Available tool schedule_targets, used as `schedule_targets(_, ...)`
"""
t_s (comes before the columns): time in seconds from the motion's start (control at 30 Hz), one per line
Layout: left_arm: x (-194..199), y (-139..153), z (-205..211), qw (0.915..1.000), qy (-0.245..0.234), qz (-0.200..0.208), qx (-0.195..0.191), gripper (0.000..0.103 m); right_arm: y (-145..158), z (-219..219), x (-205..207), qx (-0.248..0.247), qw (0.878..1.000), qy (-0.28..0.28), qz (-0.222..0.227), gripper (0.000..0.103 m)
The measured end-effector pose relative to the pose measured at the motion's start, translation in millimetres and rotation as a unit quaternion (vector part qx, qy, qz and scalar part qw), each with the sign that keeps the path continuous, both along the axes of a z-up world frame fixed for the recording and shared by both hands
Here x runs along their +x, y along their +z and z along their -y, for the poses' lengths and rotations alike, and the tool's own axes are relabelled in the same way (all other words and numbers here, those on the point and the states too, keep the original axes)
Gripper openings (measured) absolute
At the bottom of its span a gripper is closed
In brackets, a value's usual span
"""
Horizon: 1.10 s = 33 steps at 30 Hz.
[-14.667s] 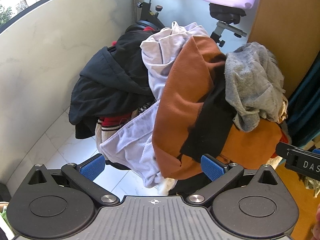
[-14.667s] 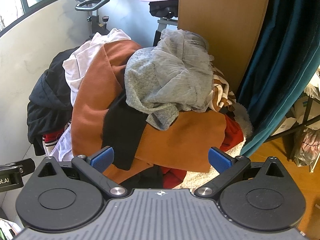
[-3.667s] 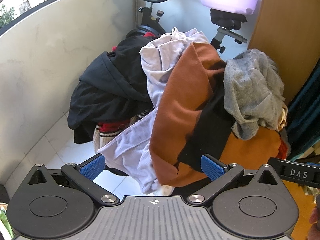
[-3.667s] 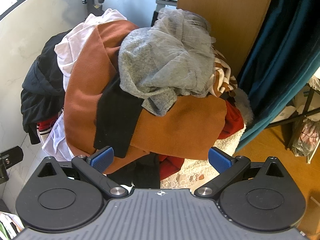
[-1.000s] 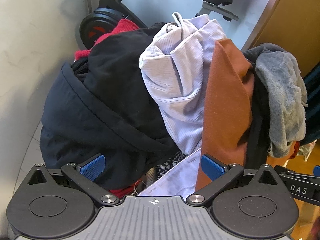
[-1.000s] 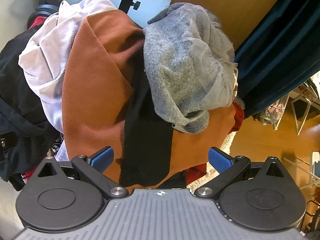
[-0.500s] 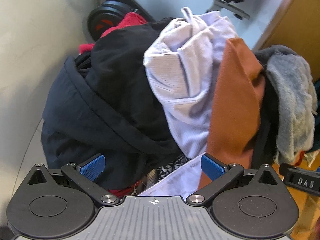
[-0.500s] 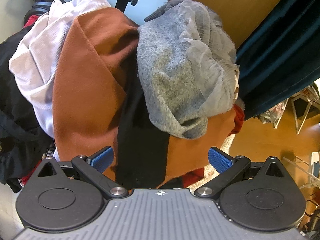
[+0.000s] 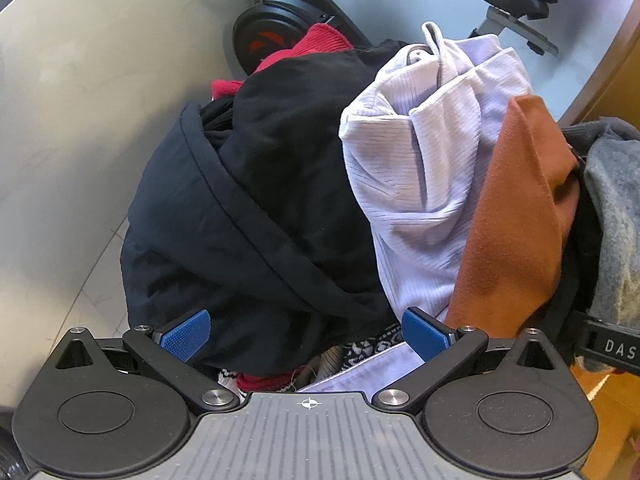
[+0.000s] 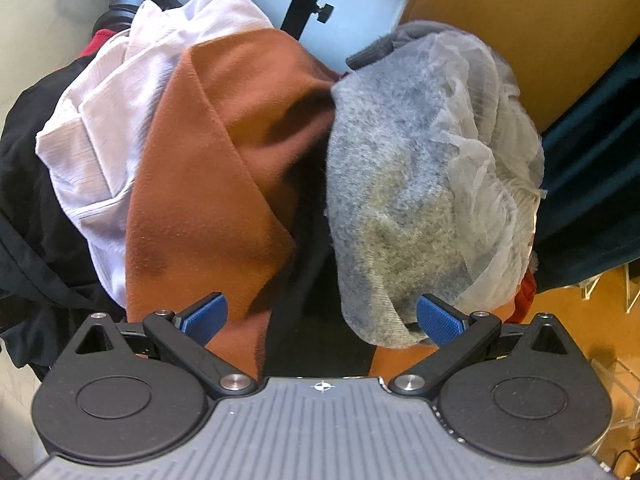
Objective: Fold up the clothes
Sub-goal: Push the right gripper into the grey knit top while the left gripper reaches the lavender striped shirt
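Both the left gripper (image 9: 306,334) and right gripper (image 10: 322,320) hover with jaws wide open, so that floppy, light fuzzy grey knit garment (image 10: 400,200) probably lifts easiest by its lower hem.

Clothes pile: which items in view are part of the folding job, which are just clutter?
Job:
- black jacket
- white top
- rust garment
- grey sweater
- red knit
- left tool and right tool, both open, holding nothing

Clutter:
- exercise bike
- teal curtain
- wooden panel
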<state>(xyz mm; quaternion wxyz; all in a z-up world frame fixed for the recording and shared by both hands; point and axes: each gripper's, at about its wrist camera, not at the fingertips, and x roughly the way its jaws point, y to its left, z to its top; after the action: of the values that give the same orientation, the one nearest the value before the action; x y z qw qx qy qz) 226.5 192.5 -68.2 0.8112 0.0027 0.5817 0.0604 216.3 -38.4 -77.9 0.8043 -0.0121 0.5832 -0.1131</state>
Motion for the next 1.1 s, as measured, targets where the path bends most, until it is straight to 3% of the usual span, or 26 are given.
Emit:
schedule_targets(0.5,2.3,3.5,31.9,0.9992,-0.037,0.005,-0.014,0.102,10.5,36.4,-11.7,-0.009,0.999,-0.043,0.015,0.103)
schedule_targets(0.7,3.1,5.5,39.3,0.9986,-0.046,0.005,-0.026,0.102,18.1,67.9,-20.4,0.019,0.995,-0.096,0.038,0.103)
schedule_targets(0.93,11.5,5.0,45.3,0.998,-0.054,0.005,-0.032,0.102,11.6,93.7,-24.2,0.005,0.991,-0.128,0.042,0.103)
schedule_targets(1.1,39.6,0.9,58.3,0.9913,-0.117,0.045,-0.039,0.102,-3.8,109.6,-23.1,0.002,0.992,-0.124,0.034,0.103)
